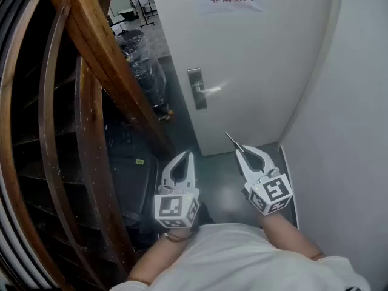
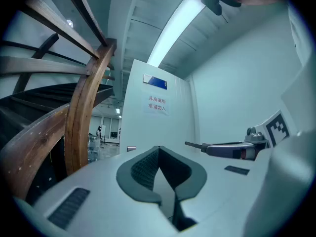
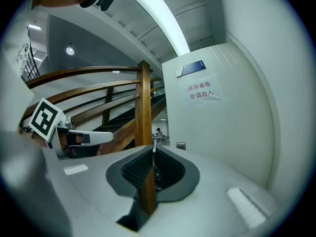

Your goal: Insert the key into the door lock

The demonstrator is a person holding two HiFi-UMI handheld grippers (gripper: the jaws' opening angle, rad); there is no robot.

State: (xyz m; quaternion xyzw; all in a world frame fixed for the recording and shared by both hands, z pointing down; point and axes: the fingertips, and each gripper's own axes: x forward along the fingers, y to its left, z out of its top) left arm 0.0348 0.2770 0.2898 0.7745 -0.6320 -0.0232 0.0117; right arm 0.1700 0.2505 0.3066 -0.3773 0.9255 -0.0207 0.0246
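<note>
Approach step. Right gripper (image 1: 238, 150), lower centre-right, clamped on key (image 1: 231, 140), blade pointing up-left. Left gripper (image 1: 190, 154), lower centre, jaws together, empty. Lock (image 1: 196, 90) upper centre, well apart from key. Next, likely: carry key to keyhole and align blade with slot.

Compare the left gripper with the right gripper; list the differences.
The right gripper is shut on the key, whose blade sticks out ahead; the left gripper is shut on nothing. The right gripper is beside the wall, the left gripper beside the wooden railing. Both point at the door.
</note>
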